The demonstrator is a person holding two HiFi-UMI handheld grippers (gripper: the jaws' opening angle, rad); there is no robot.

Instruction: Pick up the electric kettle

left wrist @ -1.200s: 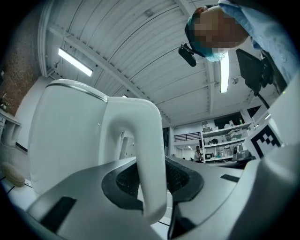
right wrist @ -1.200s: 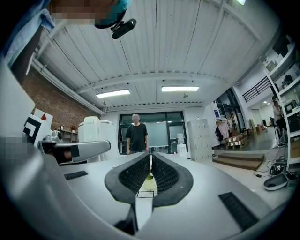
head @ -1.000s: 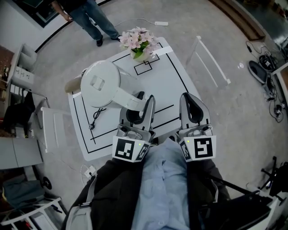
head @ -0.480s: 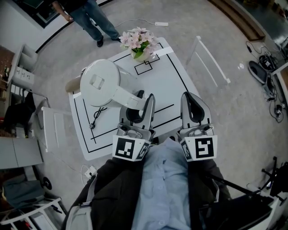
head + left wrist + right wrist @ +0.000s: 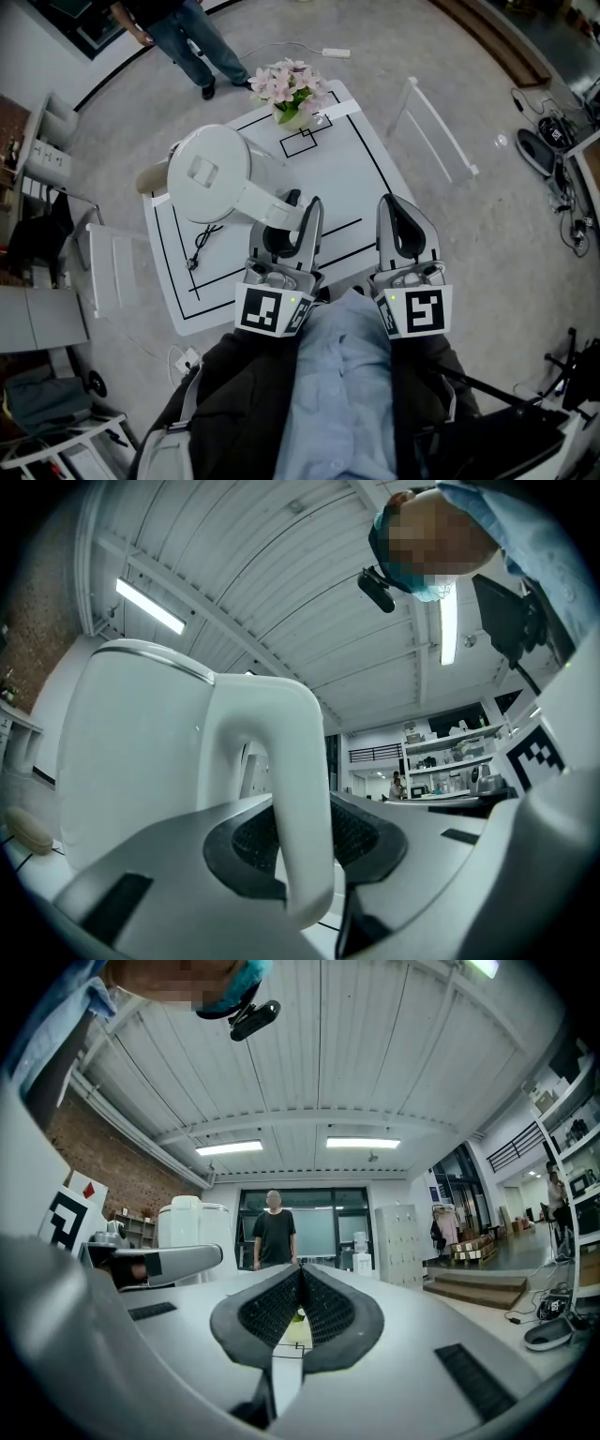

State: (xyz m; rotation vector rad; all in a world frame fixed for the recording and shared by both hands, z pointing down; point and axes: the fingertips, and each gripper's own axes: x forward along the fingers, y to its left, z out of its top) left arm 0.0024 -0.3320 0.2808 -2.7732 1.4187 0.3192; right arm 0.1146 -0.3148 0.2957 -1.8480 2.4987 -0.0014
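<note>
The white electric kettle (image 5: pixel 208 173) hangs over the left part of the white table (image 5: pixel 361 164); I look down on its lid. My left gripper (image 5: pixel 286 214) is shut on the kettle's handle (image 5: pixel 265 207). In the left gripper view the handle (image 5: pixel 281 761) runs down between both pads of the left gripper (image 5: pixel 305 841), with the kettle body (image 5: pixel 131 752) to the left. My right gripper (image 5: pixel 401 220) floats beside it over the table's near edge, shut and empty. The right gripper view shows the right gripper (image 5: pixel 300 1279) with its pads meeting and nothing between them.
A vase of pink flowers (image 5: pixel 291 86) stands at the table's far edge. A black power cord (image 5: pixel 200 246) lies on the table under the kettle. White frames stand right (image 5: pixel 436 127) and left (image 5: pixel 112 267) of the table. A person (image 5: pixel 183 33) stands beyond it.
</note>
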